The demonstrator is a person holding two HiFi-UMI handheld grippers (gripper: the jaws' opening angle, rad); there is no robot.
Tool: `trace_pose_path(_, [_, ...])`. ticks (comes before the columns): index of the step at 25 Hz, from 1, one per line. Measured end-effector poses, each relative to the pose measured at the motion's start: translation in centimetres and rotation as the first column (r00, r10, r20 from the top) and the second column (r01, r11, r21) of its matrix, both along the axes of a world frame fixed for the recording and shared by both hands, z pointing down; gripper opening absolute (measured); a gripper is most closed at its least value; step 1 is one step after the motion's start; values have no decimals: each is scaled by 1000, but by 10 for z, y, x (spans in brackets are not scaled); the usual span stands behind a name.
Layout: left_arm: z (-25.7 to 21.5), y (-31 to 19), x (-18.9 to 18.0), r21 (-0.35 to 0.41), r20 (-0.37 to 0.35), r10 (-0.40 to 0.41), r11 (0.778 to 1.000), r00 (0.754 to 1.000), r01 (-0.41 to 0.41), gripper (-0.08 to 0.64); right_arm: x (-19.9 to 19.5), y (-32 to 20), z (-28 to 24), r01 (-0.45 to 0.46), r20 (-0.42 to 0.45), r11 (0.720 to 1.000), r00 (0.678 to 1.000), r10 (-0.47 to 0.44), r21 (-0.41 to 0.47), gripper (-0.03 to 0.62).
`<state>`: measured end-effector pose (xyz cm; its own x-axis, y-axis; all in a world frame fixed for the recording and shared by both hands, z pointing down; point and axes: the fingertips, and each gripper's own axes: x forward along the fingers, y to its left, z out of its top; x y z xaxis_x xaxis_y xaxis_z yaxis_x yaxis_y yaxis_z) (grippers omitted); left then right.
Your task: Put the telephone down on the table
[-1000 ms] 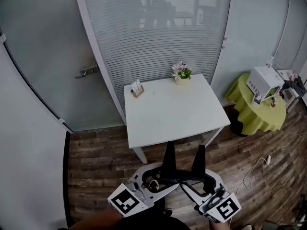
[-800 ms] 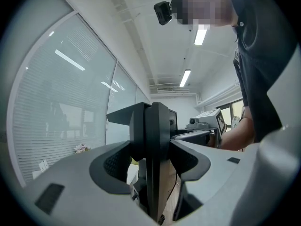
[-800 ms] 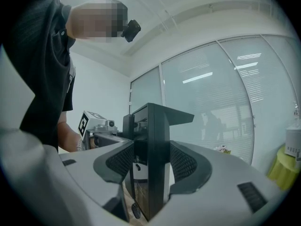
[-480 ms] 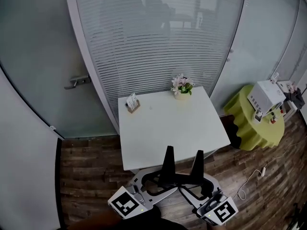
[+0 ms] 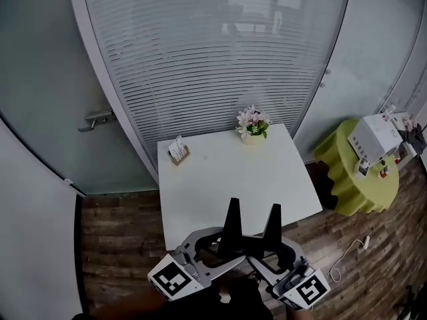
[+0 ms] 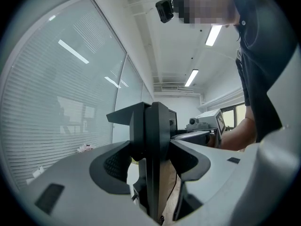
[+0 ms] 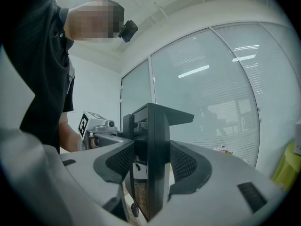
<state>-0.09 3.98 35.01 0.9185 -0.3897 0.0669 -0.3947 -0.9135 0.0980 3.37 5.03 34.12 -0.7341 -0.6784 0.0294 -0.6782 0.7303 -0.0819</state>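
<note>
Since 1 s ago: white table [image 5: 200,199] drawn nearer, jaw tips now over its near edge | 2 tongs: left gripper [image 5: 232,204] and right gripper [image 5: 274,209], each pair of jaws pressed together, empty | telephone: not discernible in any view | on white table, far edge: 1 card holder [image 5: 177,151] at 11 o'clock, 1 flower pot [image 5: 252,127] at 12 | 1 green-draped round table [image 5: 347,179] at 2 o'clock

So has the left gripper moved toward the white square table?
Yes: forward. The left gripper now overlaps the white square table's near edge; earlier it barely reached it.
</note>
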Motion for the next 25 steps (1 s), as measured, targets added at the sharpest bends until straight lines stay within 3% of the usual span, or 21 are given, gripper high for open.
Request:
trace_pose_path(4, [12, -33, 21, -1, 36, -39, 999, 999, 39, 261, 23, -34, 14, 47, 7, 999, 999, -47, -9, 250])
trace_pose_path(11, [22, -100, 66, -48, 42, -204, 977, 978, 206, 261, 68, -108, 24, 204, 29, 978, 979, -203, -42, 250])
trace_pose_path(16, [38, -141, 93, -118, 56, -314, 941, 948, 318, 261, 95, -154, 39, 310, 41, 944, 951, -308, -109, 251])
trace_pose_path(20, [64, -167, 105, -154, 128, -344, 920, 930, 361, 261, 108, -185, 65, 373, 69, 909, 928, -367, -184, 252])
trace_pose_path(23, [97, -182, 107, -240, 144, -367, 888, 919, 392, 261, 108, -204, 89, 410, 135, 875, 912, -388, -256, 250])
trace_pose_path(25, [121, -193, 105, -310, 146, -376, 861, 915, 403, 261, 108, -215, 114, 417, 132, 851, 909, -396, -318, 251])
